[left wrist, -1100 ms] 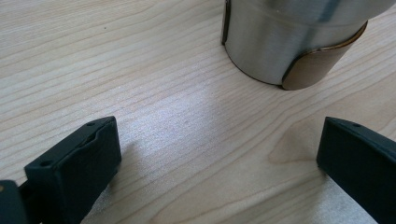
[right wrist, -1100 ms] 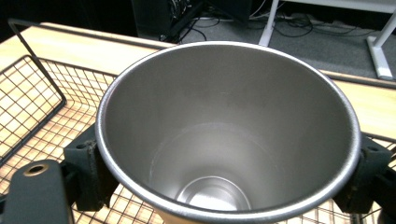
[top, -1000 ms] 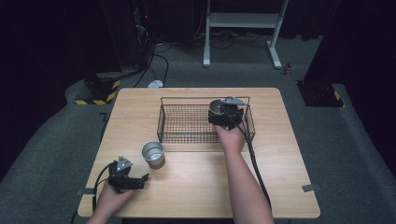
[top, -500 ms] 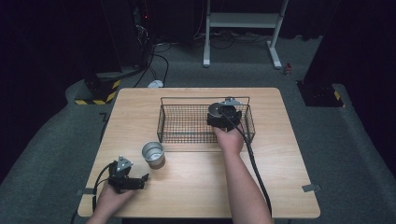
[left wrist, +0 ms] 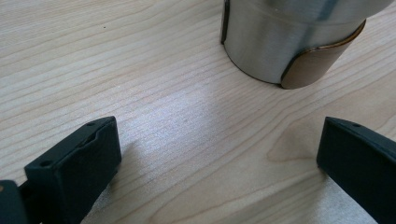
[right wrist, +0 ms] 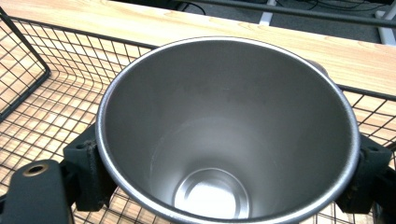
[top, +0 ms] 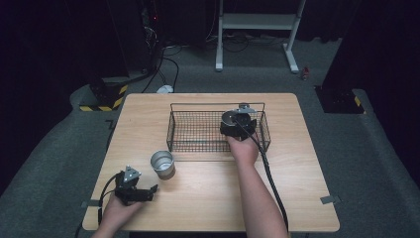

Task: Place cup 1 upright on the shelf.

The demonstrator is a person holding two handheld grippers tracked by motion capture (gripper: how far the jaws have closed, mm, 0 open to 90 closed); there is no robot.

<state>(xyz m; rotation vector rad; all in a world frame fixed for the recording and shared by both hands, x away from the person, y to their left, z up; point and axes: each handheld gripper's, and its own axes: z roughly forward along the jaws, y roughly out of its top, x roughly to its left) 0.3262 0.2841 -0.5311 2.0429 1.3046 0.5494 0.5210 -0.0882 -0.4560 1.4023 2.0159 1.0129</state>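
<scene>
- Steel cup (right wrist: 224, 135) clamped between the black jaws of the right gripper (top: 238, 124), mouth facing the camera, held over the right end of the wire basket (top: 198, 131)
- Basket sits on the wooden table (top: 297, 163), toward its far side
- Left gripper (top: 132, 187) rests at the near left of the table, jaws spread wide, nothing between them
- Second steel cup (top: 162, 163) stands upright just ahead of the left gripper, apart from it

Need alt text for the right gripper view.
An empty steel cup, seen from above, is clamped between the right gripper's two black jaws over a black wire basket on a wooden table.
</scene>
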